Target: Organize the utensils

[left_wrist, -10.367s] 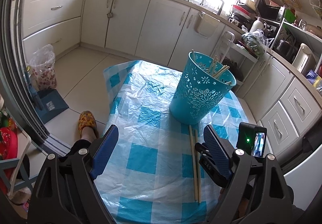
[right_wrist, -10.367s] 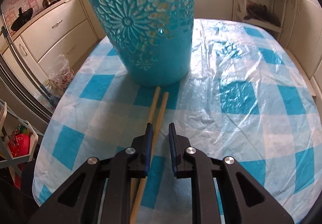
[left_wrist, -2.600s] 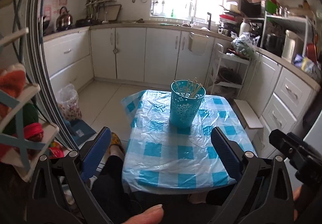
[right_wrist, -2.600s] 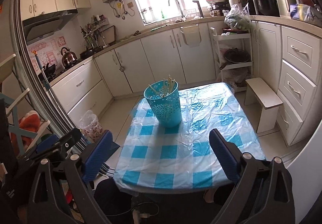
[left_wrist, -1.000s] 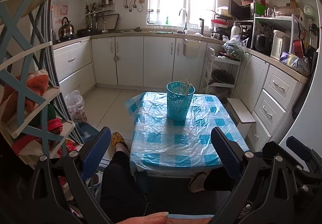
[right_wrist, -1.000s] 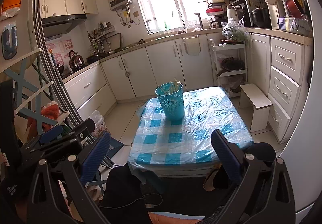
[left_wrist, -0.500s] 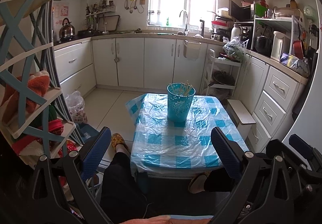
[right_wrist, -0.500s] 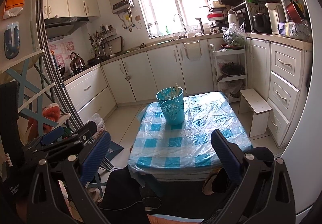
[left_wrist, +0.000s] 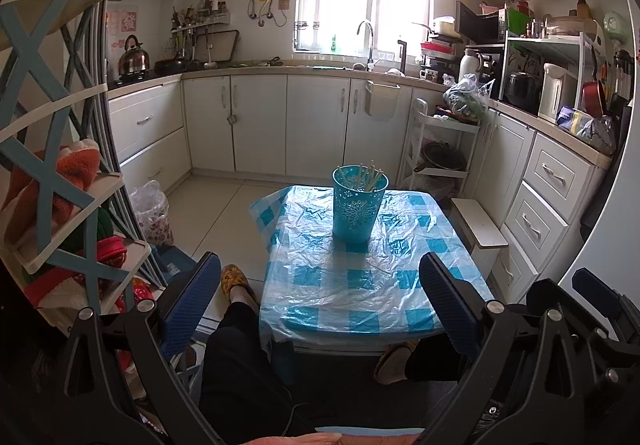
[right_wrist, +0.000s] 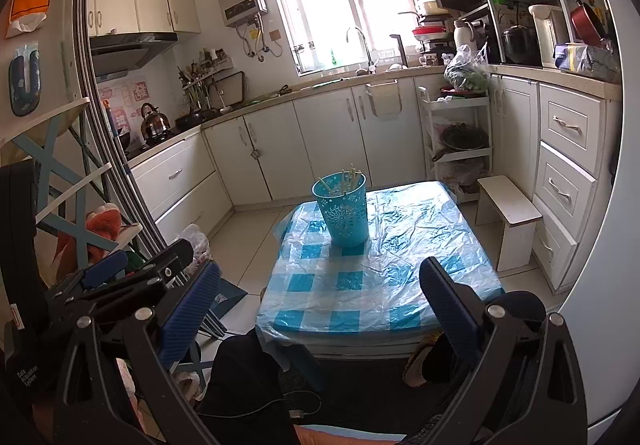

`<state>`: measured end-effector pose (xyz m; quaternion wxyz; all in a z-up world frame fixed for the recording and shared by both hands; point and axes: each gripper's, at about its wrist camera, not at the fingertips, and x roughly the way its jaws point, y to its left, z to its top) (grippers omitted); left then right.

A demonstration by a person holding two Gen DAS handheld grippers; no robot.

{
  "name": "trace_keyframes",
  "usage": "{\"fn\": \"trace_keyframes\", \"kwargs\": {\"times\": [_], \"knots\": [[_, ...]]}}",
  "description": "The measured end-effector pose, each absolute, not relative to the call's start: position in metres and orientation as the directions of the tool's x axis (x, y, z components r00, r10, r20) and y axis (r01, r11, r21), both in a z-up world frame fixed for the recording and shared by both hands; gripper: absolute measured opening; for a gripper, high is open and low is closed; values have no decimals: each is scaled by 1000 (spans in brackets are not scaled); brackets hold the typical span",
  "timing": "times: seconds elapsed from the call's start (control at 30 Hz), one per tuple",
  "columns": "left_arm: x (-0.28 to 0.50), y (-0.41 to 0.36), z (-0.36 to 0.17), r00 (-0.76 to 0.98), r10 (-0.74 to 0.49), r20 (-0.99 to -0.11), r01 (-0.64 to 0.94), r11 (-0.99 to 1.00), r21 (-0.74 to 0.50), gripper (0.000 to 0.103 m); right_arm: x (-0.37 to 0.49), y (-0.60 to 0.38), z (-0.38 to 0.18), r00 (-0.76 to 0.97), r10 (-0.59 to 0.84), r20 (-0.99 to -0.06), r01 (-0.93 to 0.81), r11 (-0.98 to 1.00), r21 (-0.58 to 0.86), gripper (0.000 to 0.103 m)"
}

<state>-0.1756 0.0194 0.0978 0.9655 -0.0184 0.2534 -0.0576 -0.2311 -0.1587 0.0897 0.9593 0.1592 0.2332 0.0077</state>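
Kitchen table (left_wrist: 360, 285), both hand-held grippers (left_wrist: 316, 297) wide apart

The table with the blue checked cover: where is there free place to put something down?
The table is bare over its whole near half, between the turquoise bucket and the front edge, and also along its right side toward the white step stool. The bucket itself is crowded with chopsticks.

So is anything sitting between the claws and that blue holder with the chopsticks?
Nothing visible. Both claws, left and right, are open and held well back from the table. Only bare checked cloth lies between its near edge and the holder with the chopsticks.
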Motion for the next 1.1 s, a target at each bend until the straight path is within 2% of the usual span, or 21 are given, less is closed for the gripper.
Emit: {"fn": "trace_keyframes", "kwargs": {"times": [1.1], "knots": [[-180,19,98,866,-119,-485,98,993,-69,95,-232,-156,89,891,88,-445,60,949,309,96]]}}
